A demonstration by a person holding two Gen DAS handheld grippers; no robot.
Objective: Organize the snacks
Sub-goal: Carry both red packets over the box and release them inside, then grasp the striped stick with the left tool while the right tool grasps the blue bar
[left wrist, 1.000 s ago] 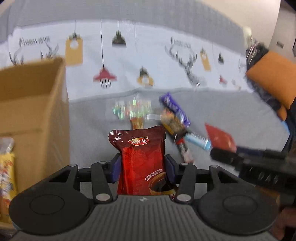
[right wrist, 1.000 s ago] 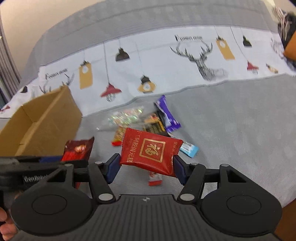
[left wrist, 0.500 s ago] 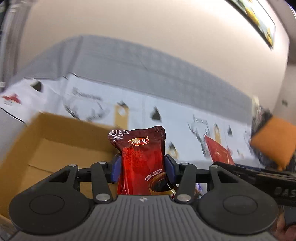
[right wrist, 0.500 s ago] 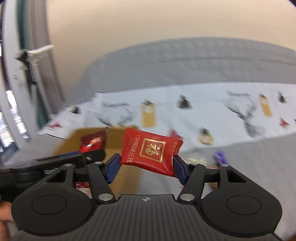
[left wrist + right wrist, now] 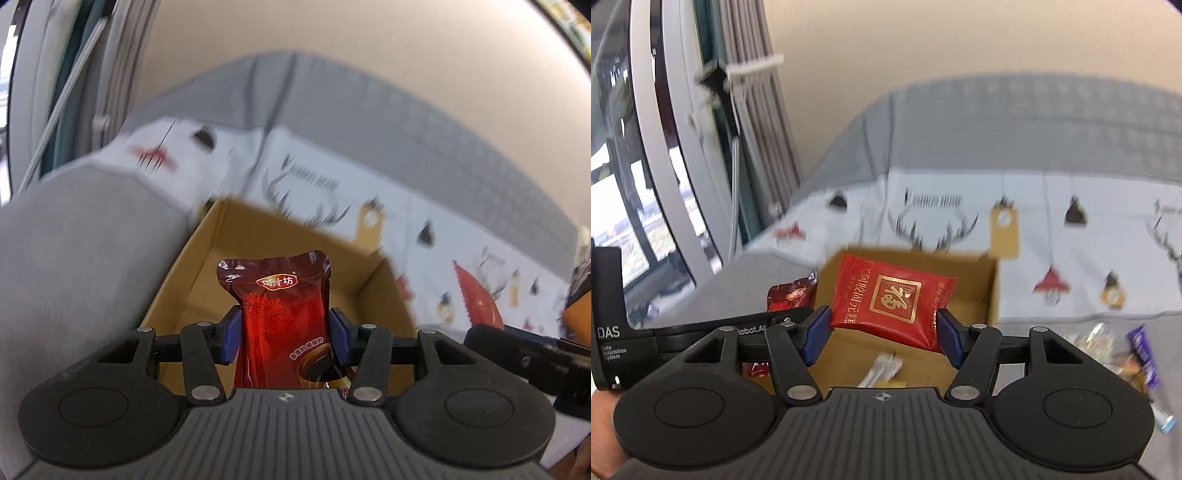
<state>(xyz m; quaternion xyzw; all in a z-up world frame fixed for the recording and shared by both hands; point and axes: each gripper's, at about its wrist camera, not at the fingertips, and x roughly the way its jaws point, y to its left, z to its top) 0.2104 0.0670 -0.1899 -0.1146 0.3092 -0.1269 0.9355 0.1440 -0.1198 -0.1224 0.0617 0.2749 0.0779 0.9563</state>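
Note:
My left gripper (image 5: 284, 334) is shut on a dark red drink pouch (image 5: 282, 314) and holds it upright over the open cardboard box (image 5: 207, 266). My right gripper (image 5: 881, 332) is shut on a flat red snack packet with a gold square (image 5: 892, 297), held over the same box (image 5: 991, 291). In the right wrist view the left gripper's body (image 5: 701, 326) and its pouch (image 5: 790, 295) show at the left. In the left wrist view the right gripper's packet (image 5: 476, 299) shows at the right. A pale wrapper (image 5: 882, 369) lies inside the box.
The box stands on a grey sofa (image 5: 81, 240) covered by a white cloth printed with deer and lamps (image 5: 1052, 229). Several loose snacks (image 5: 1134, 358) lie on the seat at the right. A window and curtain (image 5: 665, 166) are at the left.
Both grippers have swung left from the snack pile to over the cardboard box, each still holding its packet. The box now sits right under the fingers.

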